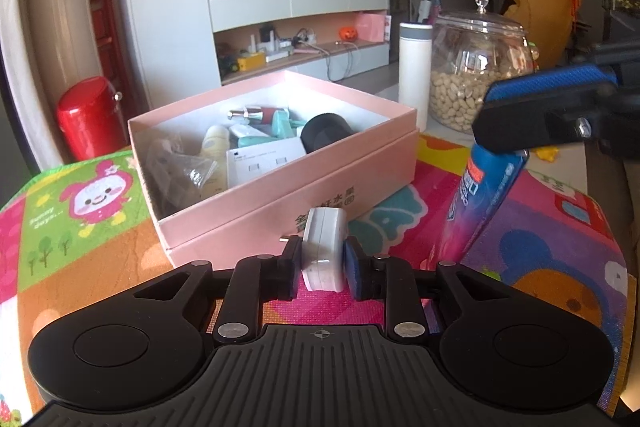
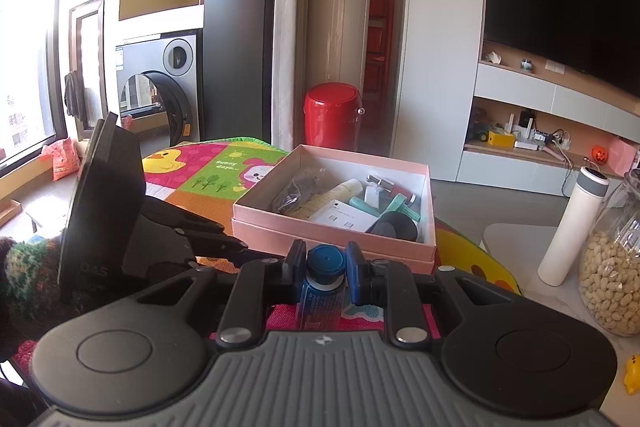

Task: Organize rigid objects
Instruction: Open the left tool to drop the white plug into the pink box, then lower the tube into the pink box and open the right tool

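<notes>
Living-room clutter frames a table under a bright cartoon mat (image 1: pixel 100 227), with a pink box (image 1: pixel 280 187) near its far edge already holding several items (bottles, a white carton, a black puck). Two things are left outside it, both in hand. The left tongs (image 1: pixel 323 259) pinch a white charger (image 1: pixel 324 251) just short of the box's near wall. The right tongs (image 2: pixel 323 267) are pressed onto the cap of a blue bottle (image 2: pixel 322 291), hanging tilted above the mat beside the box's right corner.
</notes>
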A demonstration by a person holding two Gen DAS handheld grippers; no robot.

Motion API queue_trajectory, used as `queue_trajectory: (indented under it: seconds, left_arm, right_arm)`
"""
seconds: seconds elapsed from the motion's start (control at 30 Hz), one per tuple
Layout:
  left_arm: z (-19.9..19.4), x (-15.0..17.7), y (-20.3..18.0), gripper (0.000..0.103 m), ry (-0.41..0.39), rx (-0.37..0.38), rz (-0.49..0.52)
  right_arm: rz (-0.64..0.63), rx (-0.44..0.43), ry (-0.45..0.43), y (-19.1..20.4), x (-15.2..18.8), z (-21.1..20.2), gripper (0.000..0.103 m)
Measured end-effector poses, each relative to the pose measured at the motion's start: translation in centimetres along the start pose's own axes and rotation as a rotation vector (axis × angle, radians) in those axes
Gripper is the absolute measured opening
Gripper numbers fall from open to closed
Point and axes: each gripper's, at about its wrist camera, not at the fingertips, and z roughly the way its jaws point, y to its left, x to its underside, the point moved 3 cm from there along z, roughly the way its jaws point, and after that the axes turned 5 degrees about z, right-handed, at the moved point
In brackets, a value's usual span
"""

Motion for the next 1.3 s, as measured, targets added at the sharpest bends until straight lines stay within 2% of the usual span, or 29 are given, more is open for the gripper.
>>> queue_trajectory:
  seconds: [0.13, 0.37, 0.5, 0.57, 0.67, 0.8, 0.97, 1.03, 1.07, 1.17, 1.3]
  left_arm:
    - [-2.1, -0.8, -0.3, 0.024, -0.081, 0.007, 0.009]
    - [-5.1, -3.9, 1.5, 0.024, -0.195, 0.001, -0.019]
    - [-4.9, -6.8, 3.2, 0.024, -0.234, -0.058, 0.008]
    - [-3.9, -8.6, 4.8, 0.024, -0.234, -0.055, -0.03]
    - [-1.5, -10.0, 7.3, 0.024, -0.212, -0.041, -0.14]
    - [1.9, -9.3, 9.9, 0.024, -0.13, -0.031, -0.26]
    - [0.8, -7.1, 11.6, 0.024, -0.156, -0.023, -0.329]
    - [-0.4, -6.2, 12.7, 0.024, -0.159, -0.025, -0.41]
    - [-0.9, -5.7, 12.9, 0.024, -0.155, -0.023, -0.441]
    - [-2.9, -3.7, 12.5, 0.024, -0.124, -0.02, -0.507]
    - [-4.8, -0.4, 10.9, 0.024, -0.088, 0.002, -0.535]
  right_arm:
    - [0.037, 0.017, -0.024, -1.3, -1.5, -0.8, 0.02]
    - [0.098, 0.049, -0.153, -3.9, -6.5, -2.6, 0.019]
    - [0.091, 0.072, -0.207, -4.4, -8.7, -2.2, 0.019]
    - [0.071, 0.075, -0.231, -4.3, -10.1, -1.3, 0.016]
    - [0.073, 0.074, -0.207, -4.3, -11.9, 1.2, 0.016]
    - [0.074, 0.075, -0.155, -4.1, -12.8, 5.1, 0.012]
    - [0.057, 0.018, -0.04, -4.8, -10.8, 7.2, 0.016]
    - [0.013, -0.008, 0.014, -4.6, -8.9, 7.1, 0.035]
    - [-0.009, -0.019, 0.037, -4.4, -7.8, 7.1, 0.036]
    - [-0.133, -0.065, 0.127, -2.6, -4.0, 7.0, 0.037]
    - [-0.361, -0.088, 0.213, 1.4, 1.2, 7.8, 0.037]
